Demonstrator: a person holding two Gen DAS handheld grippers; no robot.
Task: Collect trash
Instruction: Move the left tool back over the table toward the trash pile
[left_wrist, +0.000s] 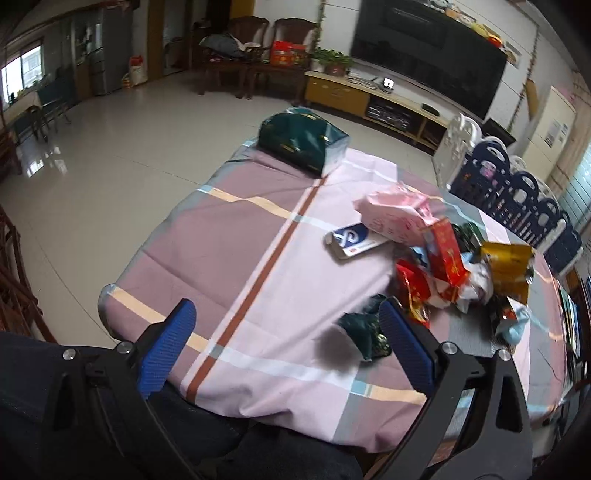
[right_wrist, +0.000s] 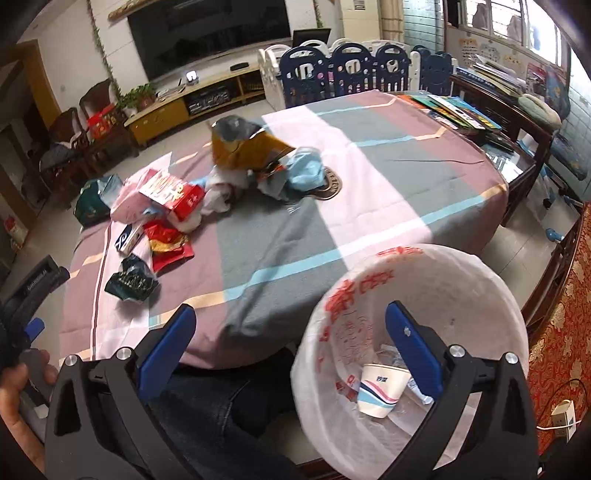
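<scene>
A heap of trash lies on the cloth-covered table (left_wrist: 258, 229): a pink packet (left_wrist: 395, 218), a blue-and-white box (left_wrist: 351, 240), a red box (left_wrist: 445, 254), a gold bag (left_wrist: 509, 266) and a dark green wrapper (left_wrist: 364, 332). My left gripper (left_wrist: 287, 303) stands open over the near table edge, its right finger beside the green wrapper, nothing between the pads. My right gripper (right_wrist: 291, 308) is open too, its right finger over a white-lined bin (right_wrist: 461, 288) holding a paper cup (right_wrist: 382, 391). The right wrist view shows the same heap: gold bag (right_wrist: 243, 147), red box (right_wrist: 173, 192), green wrapper (right_wrist: 131, 280).
A dark green bag (left_wrist: 299, 144) sits at the table's far end. Books (right_wrist: 458, 110) lie on a side table at the right. A blue-and-white playpen fence (right_wrist: 351, 70) and a TV stand (left_wrist: 369, 96) stand beyond. The person's legs (right_wrist: 207, 406) are at the near edge.
</scene>
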